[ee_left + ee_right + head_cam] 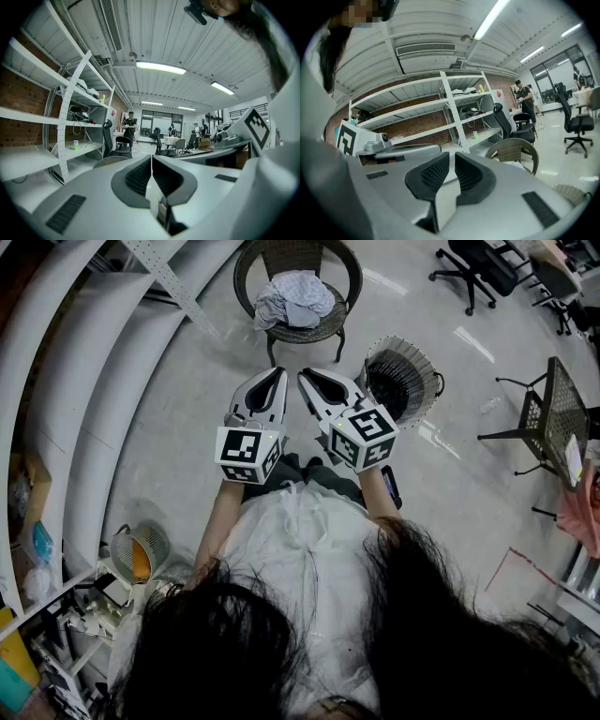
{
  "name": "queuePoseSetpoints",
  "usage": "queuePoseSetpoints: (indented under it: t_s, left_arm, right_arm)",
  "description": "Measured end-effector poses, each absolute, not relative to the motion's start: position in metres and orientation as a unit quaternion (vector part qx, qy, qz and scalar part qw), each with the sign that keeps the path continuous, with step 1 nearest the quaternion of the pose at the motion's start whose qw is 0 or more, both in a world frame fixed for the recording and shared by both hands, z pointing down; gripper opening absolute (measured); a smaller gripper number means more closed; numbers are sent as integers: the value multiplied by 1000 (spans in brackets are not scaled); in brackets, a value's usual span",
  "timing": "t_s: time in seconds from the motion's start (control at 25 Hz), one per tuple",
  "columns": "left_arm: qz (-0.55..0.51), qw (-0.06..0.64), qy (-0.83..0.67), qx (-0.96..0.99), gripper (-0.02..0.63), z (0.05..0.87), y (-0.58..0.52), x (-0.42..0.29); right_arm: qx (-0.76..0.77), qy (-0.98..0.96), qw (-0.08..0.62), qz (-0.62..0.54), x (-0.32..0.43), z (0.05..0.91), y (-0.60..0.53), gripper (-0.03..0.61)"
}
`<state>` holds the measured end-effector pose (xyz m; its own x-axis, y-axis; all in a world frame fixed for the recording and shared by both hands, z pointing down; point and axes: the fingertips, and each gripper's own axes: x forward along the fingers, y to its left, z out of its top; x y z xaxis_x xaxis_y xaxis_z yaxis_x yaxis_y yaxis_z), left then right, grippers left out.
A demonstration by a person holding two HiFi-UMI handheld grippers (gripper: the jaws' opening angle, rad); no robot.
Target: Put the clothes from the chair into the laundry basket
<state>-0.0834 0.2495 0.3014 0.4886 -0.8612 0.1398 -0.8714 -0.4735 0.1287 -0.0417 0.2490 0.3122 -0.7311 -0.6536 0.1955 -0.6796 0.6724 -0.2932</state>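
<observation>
Hair (281, 652) and a white shirt (300, 559) fill the bottom of the head view. Just above them, at the centre of the frame, the person holds both tools side by side. The left gripper (275, 376) is clenched with nothing between its pads, and the right gripper (307, 378) is likewise pinched shut and empty. Both point roughly level toward the top of the frame.

The clothes (295, 298), a crumpled pale blue and white heap, lie on the seat of the wicker chair (246, 268) at top centre, well apart from either tool. The laundry basket (427, 371), dark wire mesh and apparently empty, stands on the floor just right of the chair.

The step in hand looks like the approach to the pile, with no garment moved yet. To do it well, the jaws should spread before they reach the cloth, then bite a raised fold high on the heap and not the woven seat. Soft fabric will likely trail, so a lift clear of the chair's rim seems wise before swinging right to the basket.

The floor (187, 427) is pale, glossy and reflective. White shelving (56, 381) curves down the left edge, with a small fan (139, 554) at lower left. Office chairs (473, 268) sit at upper right, and a black mesh table (553, 418) stands at the right edge.
</observation>
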Motion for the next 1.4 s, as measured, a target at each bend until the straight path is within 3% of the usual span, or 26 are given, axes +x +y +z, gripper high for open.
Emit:
queuePoseSetpoints:
  t_s: [1.4]
  left_arm:
    - [55, 87, -519, 849, 21, 313, 226, -35]
  right_arm:
    - [355, -911, 26, 209, 20, 339, 232, 52]
